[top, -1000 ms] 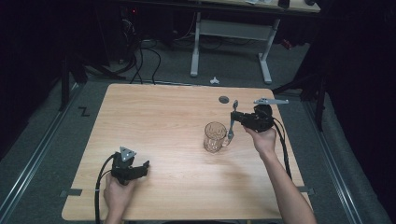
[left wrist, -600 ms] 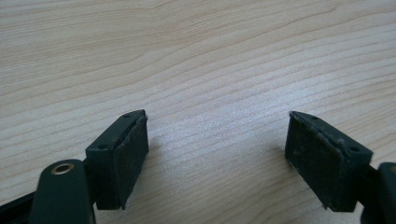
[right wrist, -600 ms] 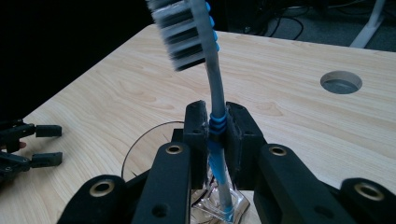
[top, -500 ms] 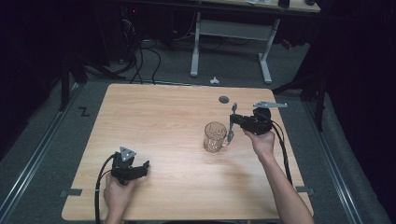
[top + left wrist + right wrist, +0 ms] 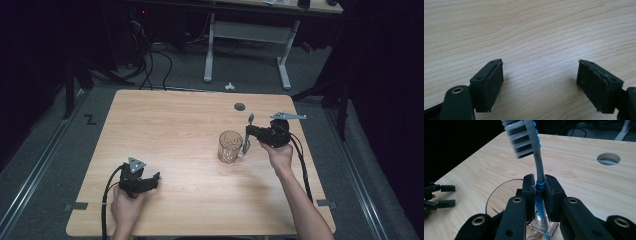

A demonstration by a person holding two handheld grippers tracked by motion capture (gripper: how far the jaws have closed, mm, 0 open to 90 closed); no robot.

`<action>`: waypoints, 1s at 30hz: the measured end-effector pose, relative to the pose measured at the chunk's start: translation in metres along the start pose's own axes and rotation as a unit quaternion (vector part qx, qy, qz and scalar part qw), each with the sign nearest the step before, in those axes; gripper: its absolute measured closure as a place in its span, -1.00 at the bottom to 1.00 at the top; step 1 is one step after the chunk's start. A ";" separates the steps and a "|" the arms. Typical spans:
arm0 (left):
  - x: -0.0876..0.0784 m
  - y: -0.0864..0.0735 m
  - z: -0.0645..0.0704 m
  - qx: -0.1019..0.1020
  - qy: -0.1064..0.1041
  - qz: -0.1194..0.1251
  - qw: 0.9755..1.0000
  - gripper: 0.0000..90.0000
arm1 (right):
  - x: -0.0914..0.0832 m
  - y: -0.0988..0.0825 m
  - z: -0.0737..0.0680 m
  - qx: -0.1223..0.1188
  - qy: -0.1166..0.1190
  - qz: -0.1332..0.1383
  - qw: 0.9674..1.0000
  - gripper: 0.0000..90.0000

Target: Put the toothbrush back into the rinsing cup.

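In the high view, the right gripper [image 5: 248, 134] sits at the right side of the wooden table [image 5: 170, 130], held level in the person's right hand [image 5: 278, 153], and grips a toothbrush [image 5: 248, 131] upright just beside the rim of a glass mug [image 5: 230, 147]; the brush head points up. The left gripper [image 5: 153, 179] rests low on the table near the front left corner, in the left hand [image 5: 125, 209], well apart from the mug. In the left gripper view, its two black jaws stand wide apart over bare wood grain with nothing between them. In the right gripper view, the jaws are clamped narrow on the blue-and-grey toothbrush [image 5: 537, 167] handle, bristles above, the lower end of the handle reaching down over the glass mug [image 5: 499, 197] below.
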State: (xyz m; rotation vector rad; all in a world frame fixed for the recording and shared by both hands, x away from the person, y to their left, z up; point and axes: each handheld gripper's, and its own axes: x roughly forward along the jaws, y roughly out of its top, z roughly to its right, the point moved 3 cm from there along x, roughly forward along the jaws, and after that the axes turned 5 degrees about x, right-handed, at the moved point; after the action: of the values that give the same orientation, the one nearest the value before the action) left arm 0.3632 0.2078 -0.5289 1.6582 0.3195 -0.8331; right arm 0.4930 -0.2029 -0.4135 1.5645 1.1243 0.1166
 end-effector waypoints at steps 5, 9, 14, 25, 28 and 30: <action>0.000 0.000 0.000 0.000 0.000 0.000 1.000 -0.51 | 0.003 -0.002 -0.002 -0.001 0.002 0.001 1.000 0.77; 0.000 0.000 0.000 0.000 0.000 0.000 1.000 -0.51 | 0.005 -0.003 -0.003 -0.007 0.001 0.000 1.000 0.78; 0.000 0.000 0.000 0.000 0.000 0.000 1.000 -0.51 | 0.006 -0.003 -0.002 -0.007 0.000 0.001 1.000 0.78; 0.000 0.000 0.000 0.000 0.000 0.000 1.000 -0.51 | 0.010 -0.006 -0.002 -0.007 0.000 -0.002 1.000 0.78; 0.000 0.000 0.000 0.000 0.000 0.000 1.000 -0.51 | 0.010 -0.006 -0.001 -0.009 -0.002 -0.003 1.000 0.78; 0.000 0.000 0.000 0.000 0.000 0.000 1.000 -0.51 | 0.010 -0.006 -0.001 -0.009 -0.003 -0.002 1.000 0.78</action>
State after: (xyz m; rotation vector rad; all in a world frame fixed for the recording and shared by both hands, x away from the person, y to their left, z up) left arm 0.3631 0.2078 -0.5289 1.6584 0.3195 -0.8334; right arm 0.4937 -0.1958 -0.4230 1.5453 1.1195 0.1197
